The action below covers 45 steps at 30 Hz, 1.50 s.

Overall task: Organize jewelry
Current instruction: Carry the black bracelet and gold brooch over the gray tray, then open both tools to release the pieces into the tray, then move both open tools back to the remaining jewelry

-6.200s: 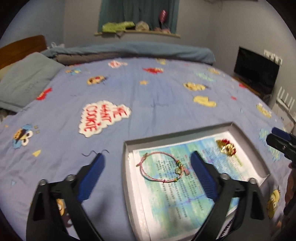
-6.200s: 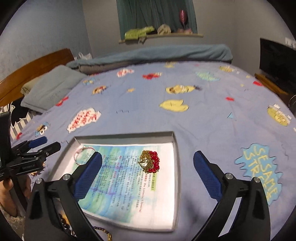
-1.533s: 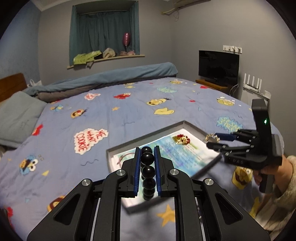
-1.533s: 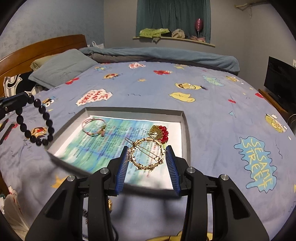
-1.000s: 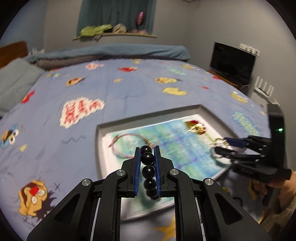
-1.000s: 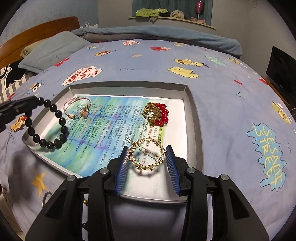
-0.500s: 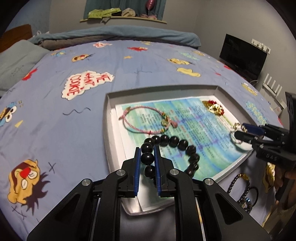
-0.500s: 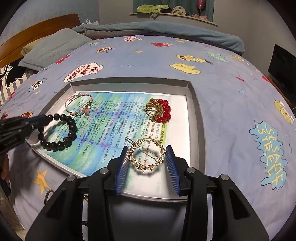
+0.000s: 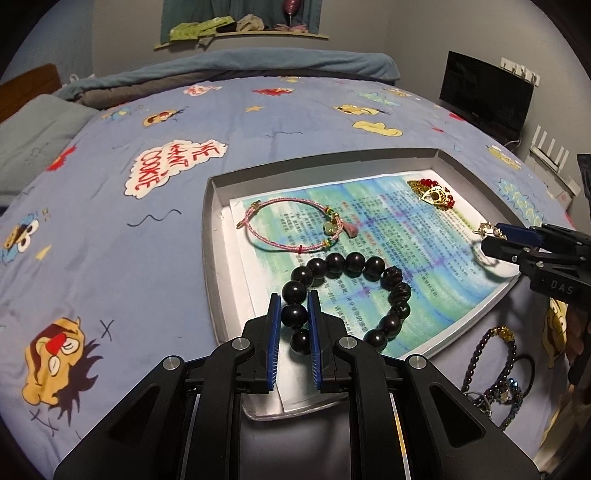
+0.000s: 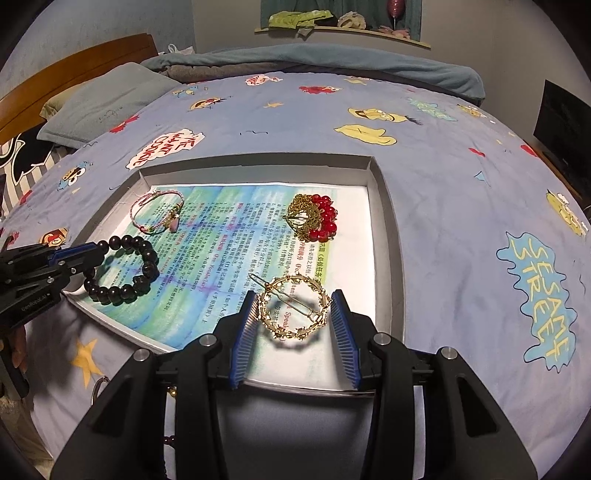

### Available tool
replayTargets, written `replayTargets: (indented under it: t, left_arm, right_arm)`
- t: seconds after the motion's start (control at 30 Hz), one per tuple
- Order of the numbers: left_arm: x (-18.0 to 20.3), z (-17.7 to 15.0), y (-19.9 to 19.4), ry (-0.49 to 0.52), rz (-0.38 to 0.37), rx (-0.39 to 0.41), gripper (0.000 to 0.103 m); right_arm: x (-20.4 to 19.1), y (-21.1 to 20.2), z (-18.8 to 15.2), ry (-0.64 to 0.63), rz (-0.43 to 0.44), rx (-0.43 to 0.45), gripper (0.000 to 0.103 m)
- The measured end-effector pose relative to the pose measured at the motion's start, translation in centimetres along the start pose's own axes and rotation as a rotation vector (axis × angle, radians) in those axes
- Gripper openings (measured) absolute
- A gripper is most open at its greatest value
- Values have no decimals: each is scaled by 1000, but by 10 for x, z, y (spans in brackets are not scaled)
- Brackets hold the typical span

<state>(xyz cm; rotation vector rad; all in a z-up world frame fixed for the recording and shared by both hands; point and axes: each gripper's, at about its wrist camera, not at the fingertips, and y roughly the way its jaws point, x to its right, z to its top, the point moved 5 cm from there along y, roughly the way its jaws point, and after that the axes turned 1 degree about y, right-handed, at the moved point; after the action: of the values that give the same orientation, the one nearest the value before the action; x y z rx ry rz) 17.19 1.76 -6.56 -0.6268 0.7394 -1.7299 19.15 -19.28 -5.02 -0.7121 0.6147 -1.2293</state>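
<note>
The black round-bead bracelet [image 9: 354, 291] lies mostly on the blue-green printed paper sheet [image 9: 388, 236] inside the shallow grey cardboard tray [image 9: 210, 236], low and centre in the left wrist view. The left gripper [image 9: 294, 317] has its blue-padded fingers [image 9: 274, 332] clamped on two or three beads at the loop's near end. Half a second ago the loop was in much the same spot; a second ago it hung clear above the tray.

The gold ring-shaped hair clip [image 10: 293, 308] sits between the fingers of the right gripper [image 10: 293, 325], low and centre in the right wrist view; its rim meets both pads, so they are closed on it, and it casts a shadow on the paper below. It has kept that place over the last second.

Further up the sheet lie a pink cord bracelet with small charms [image 9: 291, 230] at the left and a gold brooch with red beads [image 10: 314, 218] at the right, well apart from each other, with bare paper in between.

The tray rests on a bed under a blue cartoon-print bedsheet [image 9: 110, 221]. A heap of dark bead bracelets [image 9: 498, 369] lies on the sheet just off the tray's near corner, lower right in the left wrist view. Beyond are a grey pillow [image 10: 99, 103], a wooden headboard [image 10: 74, 62], a rolled blue blanket [image 9: 240, 70], a window ledge [image 9: 240, 35] and a dark screen [image 9: 484, 96] at the upper right.
</note>
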Motion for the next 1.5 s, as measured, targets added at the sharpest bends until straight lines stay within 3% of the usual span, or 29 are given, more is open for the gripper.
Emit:
replayTargets:
  t: [0.13, 0.27, 0.4, 0.57, 0.9, 1.07, 1.5]
  left_arm:
    - [-1, 0, 0, -7, -1, -4, 15]
    - [-2, 2, -7, -26, -7, 12, 30]
    - [-3, 1, -17, -32, -6, 24, 32]
    - [-4, 1, -30, -40, -3, 42, 39]
    - [0, 2, -66, -24, 33, 110, 81]
    - [-1, -1, -77, -20, 56, 121, 88]
    - [11, -22, -98, -2, 17, 121, 90]
  right_arm:
    - [-3, -5, -1, -2, 24, 13, 51]
    - [-3, -15, -1, 9, 40, 39, 55]
    - [-2, -28, -2, 25, 60, 65, 65]
    - [-2, -43, -5, 25, 63, 89, 70]
    - [0, -74, -5, 50, 67, 162, 97]
    - [1, -86, -4, 61, 54, 189, 97]
    - [7, -103, -21, 75, 47, 189, 97]
